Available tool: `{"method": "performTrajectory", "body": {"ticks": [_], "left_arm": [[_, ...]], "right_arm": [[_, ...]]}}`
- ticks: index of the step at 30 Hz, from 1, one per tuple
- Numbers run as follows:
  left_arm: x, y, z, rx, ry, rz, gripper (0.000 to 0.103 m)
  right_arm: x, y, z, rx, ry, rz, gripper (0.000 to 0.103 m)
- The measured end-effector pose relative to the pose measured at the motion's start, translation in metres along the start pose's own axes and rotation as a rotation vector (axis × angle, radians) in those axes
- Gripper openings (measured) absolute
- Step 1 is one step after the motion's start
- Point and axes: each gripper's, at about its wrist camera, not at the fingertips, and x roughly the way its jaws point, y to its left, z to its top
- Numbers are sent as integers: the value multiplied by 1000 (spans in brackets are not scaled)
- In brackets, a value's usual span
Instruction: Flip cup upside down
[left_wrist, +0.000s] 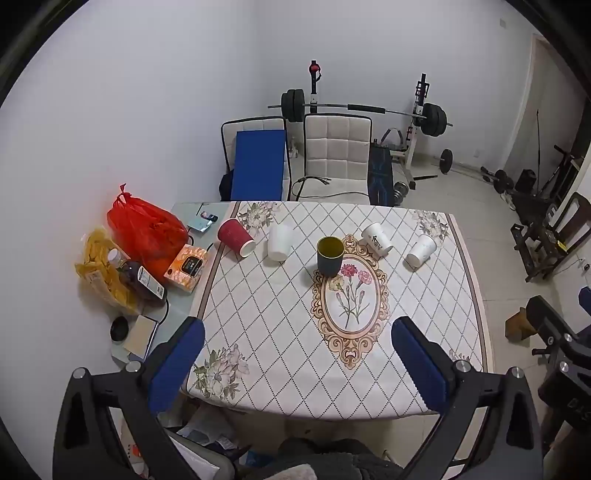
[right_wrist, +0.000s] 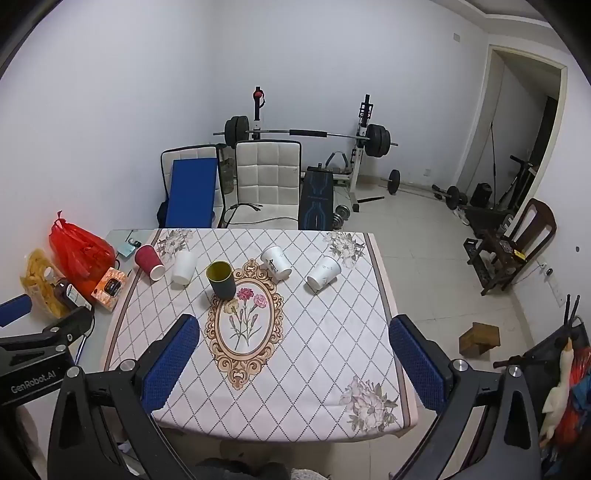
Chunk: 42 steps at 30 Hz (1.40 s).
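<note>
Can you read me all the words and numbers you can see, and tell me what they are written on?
"GenRobot.AI": on the black body of the left claw, seen from the right wrist view.
Bottle label: too small to read.
Orange box: print too blurred to read.
Black mark on the lying white cup: not readable.
Nothing else shows readable text.

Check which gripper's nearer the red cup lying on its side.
Left. The left gripper is nearer the table's left side, where the red cup lies; the right gripper is farther right. Both are open, well short of it.
</note>
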Motion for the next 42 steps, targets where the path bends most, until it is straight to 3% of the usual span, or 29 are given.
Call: {"method": "performTrajectory", "body": {"ticks": [42], "left_arm": [[-13,-3,4,8,-29,0,103]], "right_arm": [[-7,-3,7,37,16,14,103]]}}
